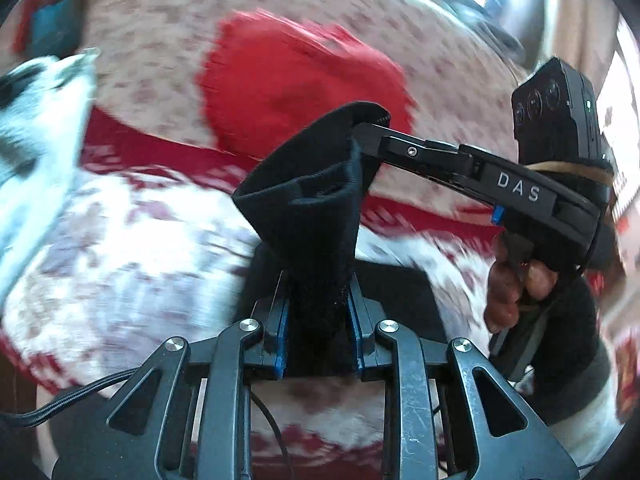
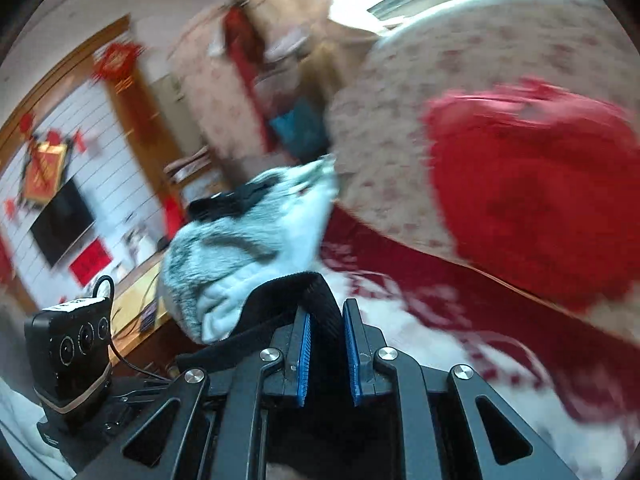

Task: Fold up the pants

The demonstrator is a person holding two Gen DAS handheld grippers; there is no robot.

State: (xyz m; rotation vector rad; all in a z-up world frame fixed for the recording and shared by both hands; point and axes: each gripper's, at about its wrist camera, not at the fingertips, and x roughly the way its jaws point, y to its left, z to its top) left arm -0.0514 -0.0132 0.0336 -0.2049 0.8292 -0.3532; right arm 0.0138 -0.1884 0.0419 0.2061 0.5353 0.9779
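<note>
Both grippers pinched one edge of the black pants (image 1: 316,208): left gripper (image 1: 318,320) and right gripper (image 2: 326,336) jaws narrow on cloth, likely to spread it above the bed (image 1: 120,240).

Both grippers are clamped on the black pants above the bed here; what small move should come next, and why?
Probably draw the two grippers apart to pull the fabric taut. The left gripper and right gripper each pinch the black fabric pants, which hang bunched and creased between them above the red-and-white patterned bedspread, too crumpled to lay flat.

Bedding (image 1: 120,240) motion-blurred; pants (image 1: 316,208) lower part hidden behind jaws.
</note>
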